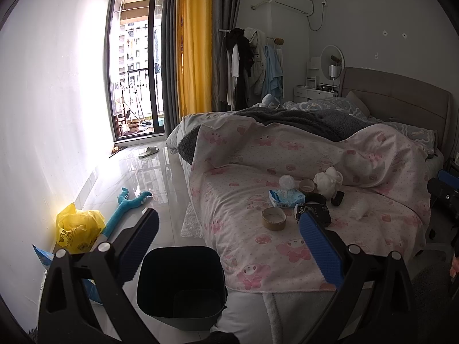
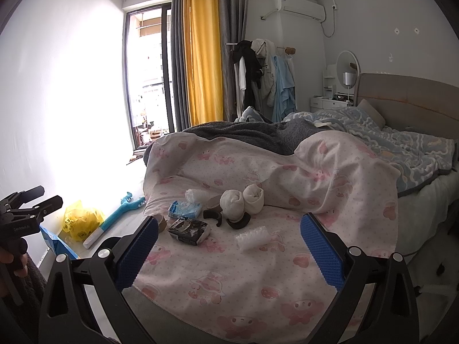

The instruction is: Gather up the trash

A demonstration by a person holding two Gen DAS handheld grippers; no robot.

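Both grippers are held wide apart at the fingers and nothing is gripped by either. The left gripper (image 1: 229, 246) is poised over a dark bin (image 1: 180, 286), which stands on the floor directly below and between its blue pads, hard against the bed's edge; that position is judged to have been chosen so that items can be dropped straight off the bed.

The right gripper (image 2: 229, 246) is aimed at the pink sheet (image 2: 229, 286), with the trash lying ahead of its fingers. Just beyond the left pad a black crumpled packet (image 2: 188, 230) is seen, with a blue tissue pack (image 2: 183, 209) farther off. Ahead and centre lie a clear bubble-wrap piece (image 2: 254, 236), dark curved tape remnants (image 2: 238, 222) and two white rolled bundles (image 2: 242, 200). A cardboard tape core (image 1: 274, 219) rests near the left gripper's right pad.

No item is yet in the bin as far as can be seen. The black packet is judged the nearest first pick.
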